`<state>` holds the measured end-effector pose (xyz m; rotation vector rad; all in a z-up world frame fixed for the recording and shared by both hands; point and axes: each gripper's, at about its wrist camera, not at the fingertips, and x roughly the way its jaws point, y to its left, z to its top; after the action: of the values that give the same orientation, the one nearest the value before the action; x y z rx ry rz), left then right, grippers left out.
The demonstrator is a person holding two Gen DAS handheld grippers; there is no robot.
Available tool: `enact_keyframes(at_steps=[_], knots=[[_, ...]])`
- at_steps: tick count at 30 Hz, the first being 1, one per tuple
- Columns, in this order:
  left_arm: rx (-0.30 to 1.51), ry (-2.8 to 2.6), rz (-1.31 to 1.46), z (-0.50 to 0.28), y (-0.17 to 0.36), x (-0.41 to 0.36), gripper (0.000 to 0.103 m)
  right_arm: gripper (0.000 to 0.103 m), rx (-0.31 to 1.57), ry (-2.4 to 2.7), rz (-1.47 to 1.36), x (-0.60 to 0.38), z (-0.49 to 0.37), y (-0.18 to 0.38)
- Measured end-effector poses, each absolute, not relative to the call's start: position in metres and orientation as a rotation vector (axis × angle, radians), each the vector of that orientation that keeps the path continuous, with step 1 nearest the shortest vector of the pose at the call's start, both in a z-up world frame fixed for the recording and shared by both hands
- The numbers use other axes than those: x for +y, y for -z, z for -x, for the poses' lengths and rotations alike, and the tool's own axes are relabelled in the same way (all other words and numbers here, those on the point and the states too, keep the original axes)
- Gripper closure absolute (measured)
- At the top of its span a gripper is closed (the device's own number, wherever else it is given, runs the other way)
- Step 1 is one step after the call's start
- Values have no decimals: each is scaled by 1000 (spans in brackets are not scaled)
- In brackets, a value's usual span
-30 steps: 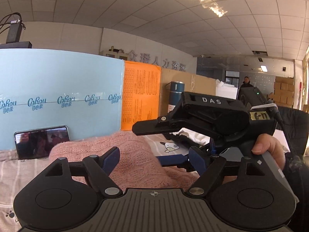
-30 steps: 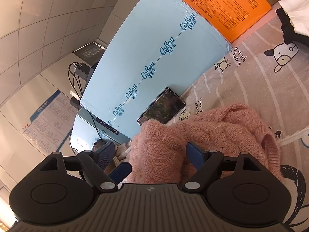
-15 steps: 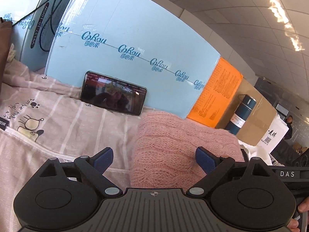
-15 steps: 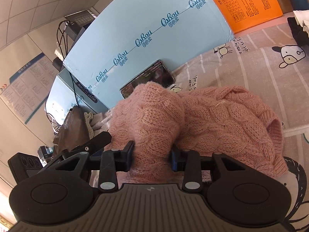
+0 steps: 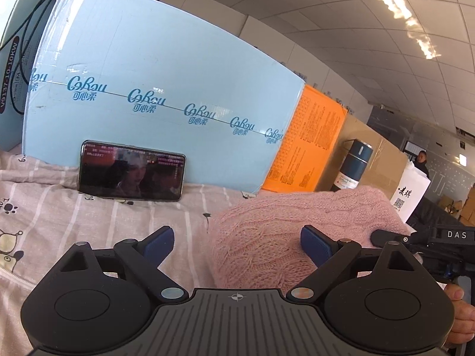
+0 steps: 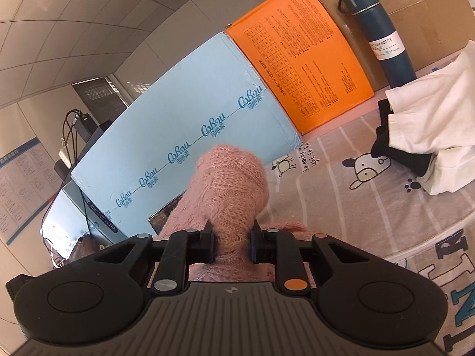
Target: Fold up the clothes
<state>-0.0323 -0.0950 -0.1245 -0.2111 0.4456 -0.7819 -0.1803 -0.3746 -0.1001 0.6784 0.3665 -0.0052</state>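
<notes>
While the right hand-held gripper (image 6: pixel 231 244) pinches the bunched pink sweater (image 6: pixel 231 184), the left hand-held gripper (image 5: pixel 236 244) gapes beside it; folding incomplete.

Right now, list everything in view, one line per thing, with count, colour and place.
sweater: one, pink knit, bunched on the bedsheet, part lifted by the right gripper
bedsheet: one, pale with stripes and cartoon animals, under everything
phone: one, black, screen lit, leaning on the blue box
blue box: one, light blue, behind the phone
orange box: one, right of the blue box
cardboard box: one, brown, behind the bottle
bottle: one, dark blue, upright by the cardboard box
white garment: one, with a dark piece, far right on the bedsheet
left gripper: open, beside the sweater
right gripper: shut on the sweater
hand: one, lower right edge
</notes>
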Motion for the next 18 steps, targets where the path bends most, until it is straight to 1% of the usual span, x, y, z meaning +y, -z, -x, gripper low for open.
enact_keyframes(at_steps=[6, 10, 12, 15, 17, 18], knots=[[464, 769, 134, 21, 132, -119, 9, 84, 461, 72, -683, -387, 177, 126], [451, 742, 86, 18, 135, -127, 9, 84, 463, 79, -667, -385, 174, 131], [452, 734, 74, 16, 136, -129, 8, 82, 468, 93, -648, -383, 171, 132], [461, 731, 76, 15, 137, -131, 7, 76, 486, 131, -610, -380, 166, 133], [467, 729, 78, 13, 137, -132, 7, 70, 498, 154, -590, -380, 163, 134], [470, 728, 79, 13, 138, -132, 7, 68, 504, 166, -580, -379, 161, 135]])
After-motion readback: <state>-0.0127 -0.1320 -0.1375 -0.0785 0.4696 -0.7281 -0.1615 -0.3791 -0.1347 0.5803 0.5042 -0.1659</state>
